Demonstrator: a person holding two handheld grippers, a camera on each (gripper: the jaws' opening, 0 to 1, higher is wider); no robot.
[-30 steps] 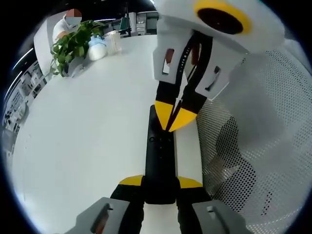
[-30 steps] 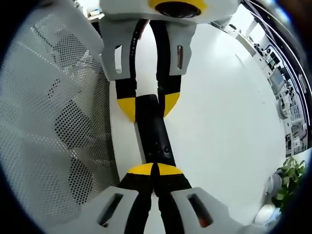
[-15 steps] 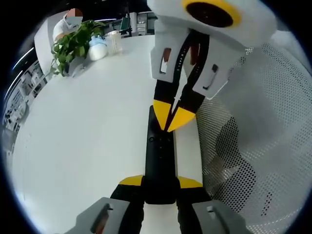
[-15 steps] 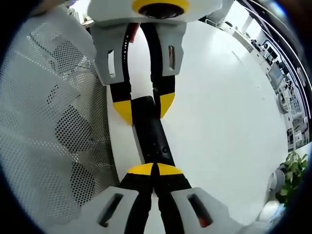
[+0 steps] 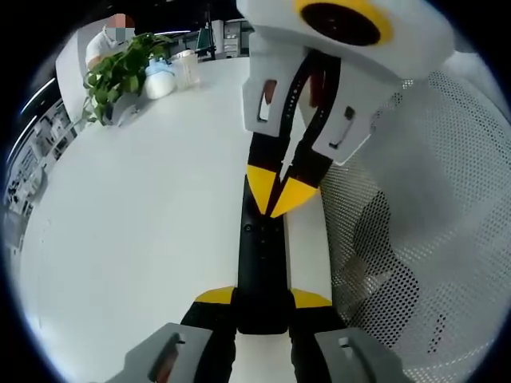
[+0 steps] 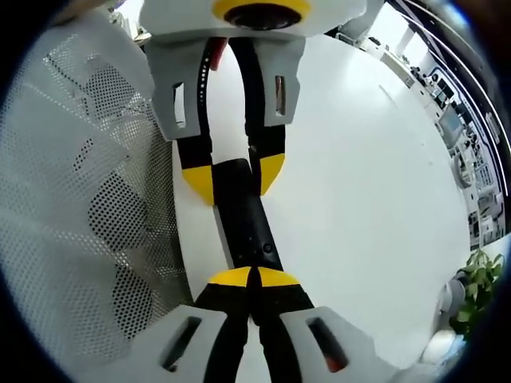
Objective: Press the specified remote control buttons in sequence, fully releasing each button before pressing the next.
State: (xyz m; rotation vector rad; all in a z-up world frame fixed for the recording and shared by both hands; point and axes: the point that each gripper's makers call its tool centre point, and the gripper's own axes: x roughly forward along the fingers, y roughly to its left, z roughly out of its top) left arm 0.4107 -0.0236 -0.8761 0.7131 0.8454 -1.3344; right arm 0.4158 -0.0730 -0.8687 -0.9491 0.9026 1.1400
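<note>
Table (image 5: 144, 207) carries the black remote (image 5: 262, 255), running from six toward twelve o'clock beside a mesh chair (image 5: 415, 239). The left gripper (image 5: 262, 299) is clamped on its near end. The right gripper (image 5: 274, 209), jaws together (a poking tip), has lifted slightly toward twelve, suggesting a button release before the next press.

Your left gripper (image 5: 263, 298) clamps near end of black remote (image 5: 262, 255) on white table (image 5: 136, 223). Your right gripper (image 5: 275, 191), tips together, touches remote's far end. Mesh chair (image 5: 423, 231) beside table; potted plant (image 5: 120, 72) far off.
</note>
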